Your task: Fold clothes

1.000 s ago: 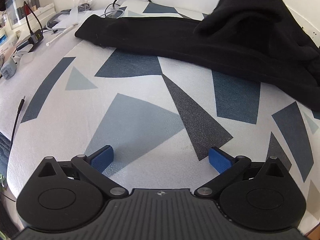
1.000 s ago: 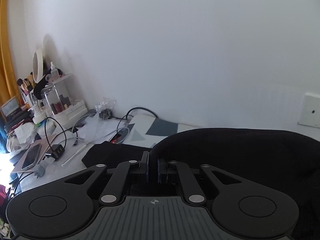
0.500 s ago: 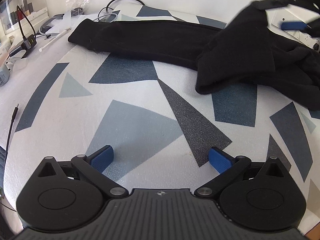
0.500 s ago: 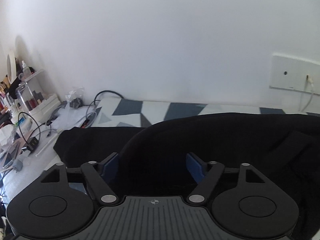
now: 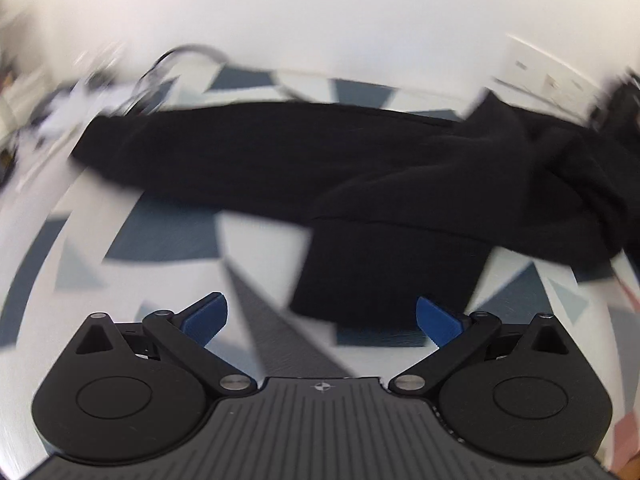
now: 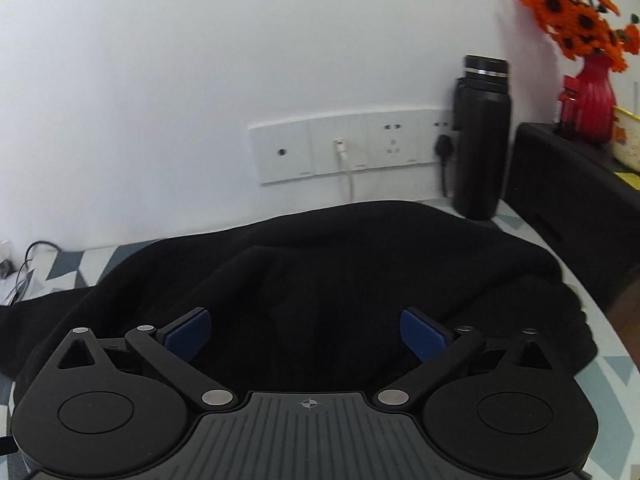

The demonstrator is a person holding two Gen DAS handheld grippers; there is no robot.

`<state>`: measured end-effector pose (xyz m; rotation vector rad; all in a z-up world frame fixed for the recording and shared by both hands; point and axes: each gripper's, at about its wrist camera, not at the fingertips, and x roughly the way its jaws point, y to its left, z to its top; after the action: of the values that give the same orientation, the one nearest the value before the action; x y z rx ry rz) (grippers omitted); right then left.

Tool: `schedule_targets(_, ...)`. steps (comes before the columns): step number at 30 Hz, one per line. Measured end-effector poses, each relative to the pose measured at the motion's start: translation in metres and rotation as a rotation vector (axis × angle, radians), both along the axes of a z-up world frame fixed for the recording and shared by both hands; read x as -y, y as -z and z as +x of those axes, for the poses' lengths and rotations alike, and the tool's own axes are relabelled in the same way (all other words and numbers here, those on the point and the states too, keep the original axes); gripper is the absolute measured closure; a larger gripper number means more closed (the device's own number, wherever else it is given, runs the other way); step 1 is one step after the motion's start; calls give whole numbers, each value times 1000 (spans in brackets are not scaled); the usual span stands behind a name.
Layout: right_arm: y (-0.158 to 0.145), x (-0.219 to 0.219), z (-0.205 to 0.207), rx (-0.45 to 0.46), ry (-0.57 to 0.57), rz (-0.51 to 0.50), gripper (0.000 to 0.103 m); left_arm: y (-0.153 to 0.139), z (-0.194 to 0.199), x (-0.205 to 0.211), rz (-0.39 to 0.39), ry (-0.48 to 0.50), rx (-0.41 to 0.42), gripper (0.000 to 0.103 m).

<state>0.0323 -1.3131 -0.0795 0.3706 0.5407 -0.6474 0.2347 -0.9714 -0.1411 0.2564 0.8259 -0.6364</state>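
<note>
Right wrist view: right gripper (image 6: 306,330) jaws opening, nothing clamped, left gripper (image 5: 322,316) jaws apart; bunched black garment (image 6: 328,272) at 12 o'clock risks a crooked fold.

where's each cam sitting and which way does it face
Left wrist: sits on the left gripper, angled down over the patterned table at the black garment; blurred; its open jaws show.
Right wrist: sits on the right gripper, facing the wall sockets, black bottle and red vase; its jaws are opening, clear of the cloth.
Shared: the black garment, table and white wall.
</note>
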Motion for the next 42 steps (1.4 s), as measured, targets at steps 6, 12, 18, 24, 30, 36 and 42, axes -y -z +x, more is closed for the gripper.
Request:
schedule_targets(6, 8, 36, -48, -10, 53, 6, 1, 0, -4, 70, 96, 63, 100, 0)
schedule_targets(12, 16, 51, -53, 3, -10, 63, 6, -1, 30, 93, 123, -35, 49, 39)
schedule_targets(18, 27, 32, -35, 44, -148, 107, 28, -43, 58, 48, -67, -173, 17, 81)
schedule_targets(24, 55, 11, 9, -8, -193, 159, 47, -105, 72, 21, -183, -225, 133, 82)
schedule_targets(30, 58, 20, 21, -23, -104, 172, 92, -139, 73, 24, -218, -181, 201, 82)
schedule_targets(36, 3, 10, -37, 125, -104, 142, 96, -153, 93, 14, -245, -177, 204, 82)
schedule_targets(42, 9, -29, -83, 50, -180, 217, 99, -141, 126, -4, -214, -233, 175, 82)
